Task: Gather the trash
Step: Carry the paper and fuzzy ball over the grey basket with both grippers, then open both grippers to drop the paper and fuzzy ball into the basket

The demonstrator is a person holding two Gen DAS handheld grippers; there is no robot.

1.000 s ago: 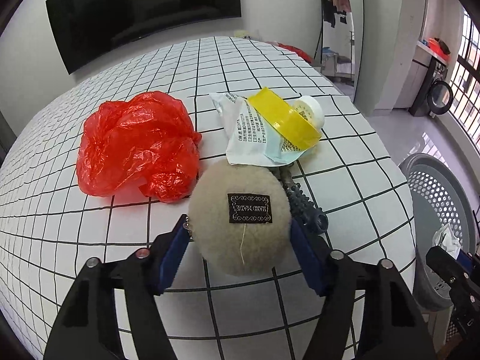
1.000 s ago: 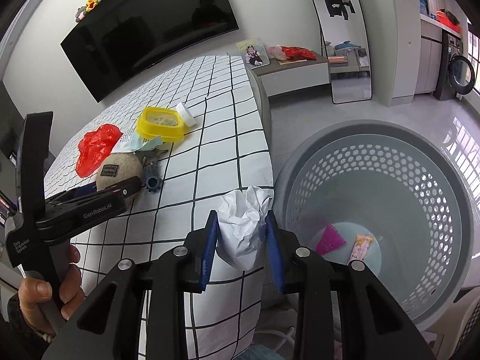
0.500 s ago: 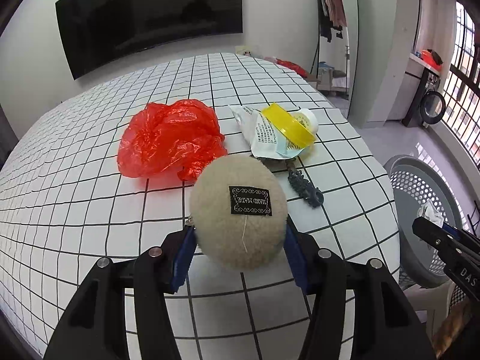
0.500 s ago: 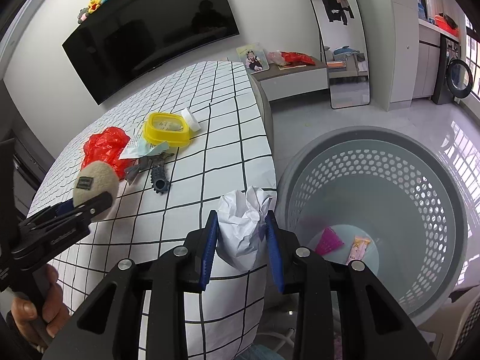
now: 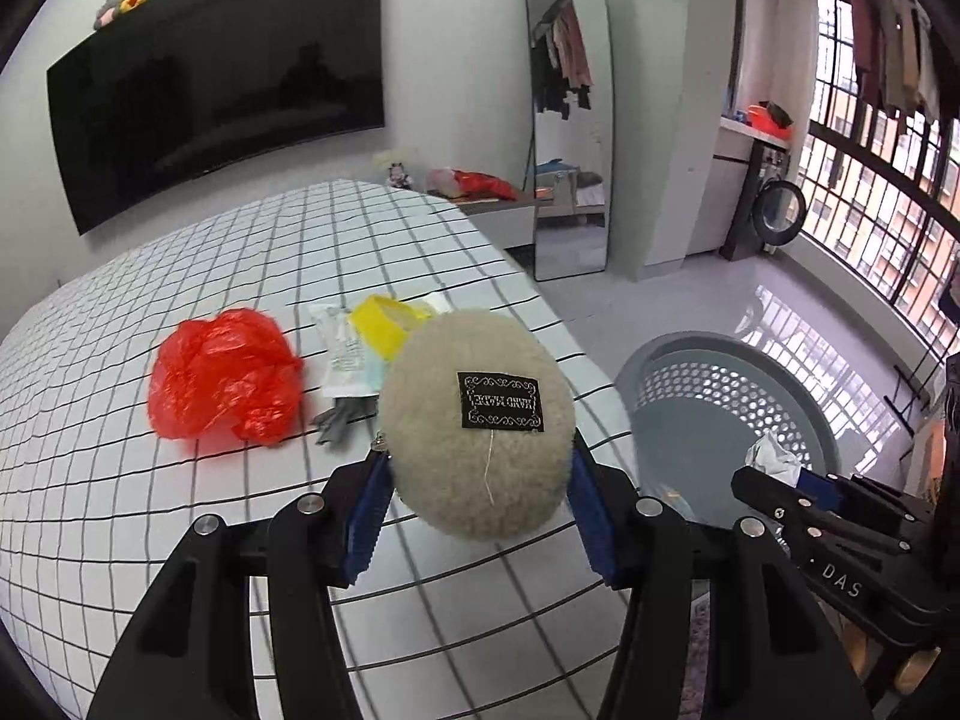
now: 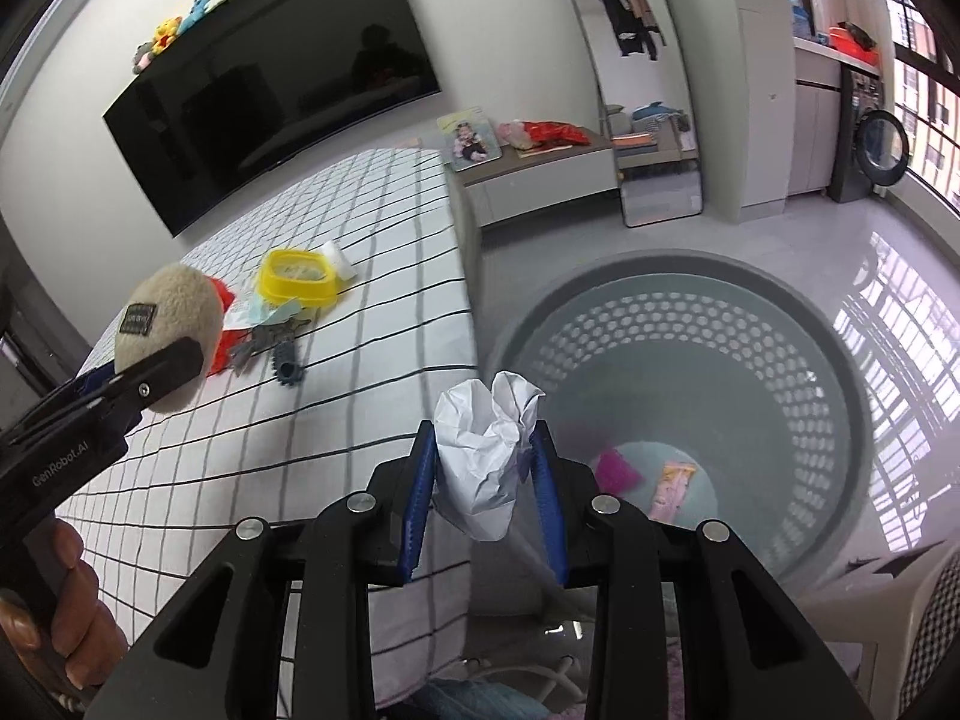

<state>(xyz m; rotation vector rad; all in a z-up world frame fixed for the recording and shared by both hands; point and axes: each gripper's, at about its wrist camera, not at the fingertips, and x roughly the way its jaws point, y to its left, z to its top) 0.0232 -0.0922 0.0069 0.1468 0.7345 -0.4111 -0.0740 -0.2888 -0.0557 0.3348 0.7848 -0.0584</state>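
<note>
Two grippers, both loaded: the left gripper [image 5: 477, 519] clamps a fuzzy beige ball [image 5: 477, 423] above the table [image 5: 180, 540], and the right gripper [image 6: 483, 480] pinches crumpled white paper [image 6: 483, 456] near the grey basket's [image 6: 780, 396] left rim. A red bag [image 5: 225, 381] lies farther left.

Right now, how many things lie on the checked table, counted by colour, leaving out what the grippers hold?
Red: 1, the plastic bag
Yellow: 1, the tub
White: 2, the printed packet and the small white piece beside the tub
Dark grey: 2, the ridged roller and the crumpled grey scrap
Total: 6
</note>
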